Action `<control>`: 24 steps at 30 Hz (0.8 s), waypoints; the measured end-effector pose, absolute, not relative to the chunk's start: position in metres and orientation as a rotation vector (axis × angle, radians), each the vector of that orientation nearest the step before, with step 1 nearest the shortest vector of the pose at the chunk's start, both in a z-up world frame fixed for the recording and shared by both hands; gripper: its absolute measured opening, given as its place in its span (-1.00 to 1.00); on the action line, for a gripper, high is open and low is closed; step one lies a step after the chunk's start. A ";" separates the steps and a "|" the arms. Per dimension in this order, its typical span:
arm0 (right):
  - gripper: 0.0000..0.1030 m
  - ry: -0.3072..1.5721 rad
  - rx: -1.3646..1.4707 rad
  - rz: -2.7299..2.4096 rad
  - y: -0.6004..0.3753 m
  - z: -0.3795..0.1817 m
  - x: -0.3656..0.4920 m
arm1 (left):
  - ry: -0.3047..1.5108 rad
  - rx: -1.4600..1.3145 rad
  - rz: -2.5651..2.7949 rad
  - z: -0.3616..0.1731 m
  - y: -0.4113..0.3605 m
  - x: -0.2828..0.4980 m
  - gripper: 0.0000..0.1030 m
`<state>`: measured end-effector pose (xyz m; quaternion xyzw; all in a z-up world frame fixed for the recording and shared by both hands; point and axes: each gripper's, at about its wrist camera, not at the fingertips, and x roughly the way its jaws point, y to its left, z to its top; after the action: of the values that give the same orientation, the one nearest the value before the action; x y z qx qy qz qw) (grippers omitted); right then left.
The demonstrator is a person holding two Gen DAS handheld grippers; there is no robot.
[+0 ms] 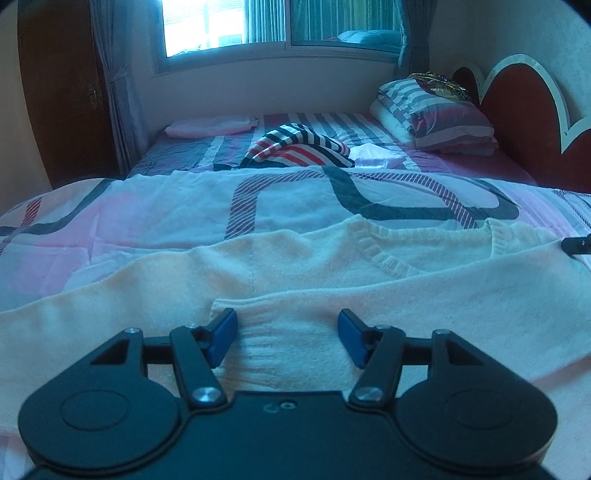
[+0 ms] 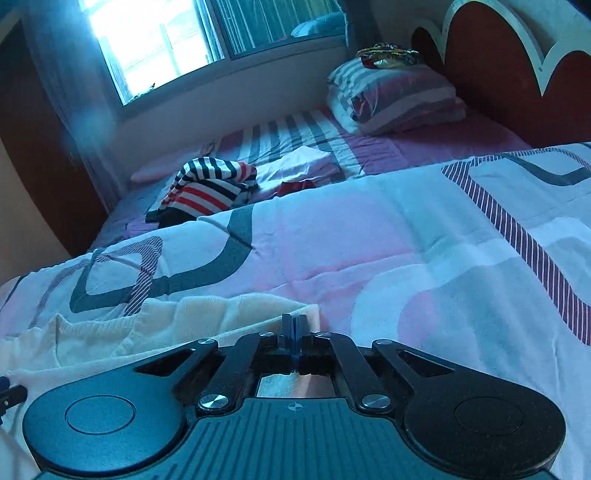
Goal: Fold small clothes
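**Cream sweater on the quilt**

Left gripper gapes over a folded cuff of the cream sweater; right gripper pinches its edge — both on the patterned quilt. Beyond lie a striped garment, pillows and window. Only the right view shows red cloth.

Sweater on quilt; striped garment behind; pillows right.

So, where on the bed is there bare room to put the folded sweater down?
The widest free patch is the patterned comforter between the cream sweater and the striped garment. Another is the purple sheet between the comforter's far edge and the pillows. It is crowded around the striped garment, where a white cloth lies touching it.
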<state>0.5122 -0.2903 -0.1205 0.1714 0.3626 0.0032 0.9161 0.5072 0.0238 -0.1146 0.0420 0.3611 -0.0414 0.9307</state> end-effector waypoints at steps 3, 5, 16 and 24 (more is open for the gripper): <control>-1.00 0.755 0.340 0.003 -0.287 -0.120 0.503 | 0.752 0.115 -0.081 -0.117 0.021 0.506 0.15; -1.00 0.735 0.325 0.013 -0.283 -0.109 0.489 | 0.726 0.134 -0.084 -0.107 0.019 0.497 0.11; -1.00 0.724 0.232 0.037 -0.254 -0.094 0.428 | 0.709 0.132 -0.115 -0.103 0.007 0.470 0.16; -1.00 0.754 0.231 0.015 -0.254 -0.101 0.400 | 0.722 0.123 -0.098 -0.108 0.005 0.461 0.15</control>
<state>0.3999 -0.2541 -0.1009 0.1125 0.3674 0.0074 0.9232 0.4606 0.0046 -0.1083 0.0603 0.3530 -0.0480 0.9324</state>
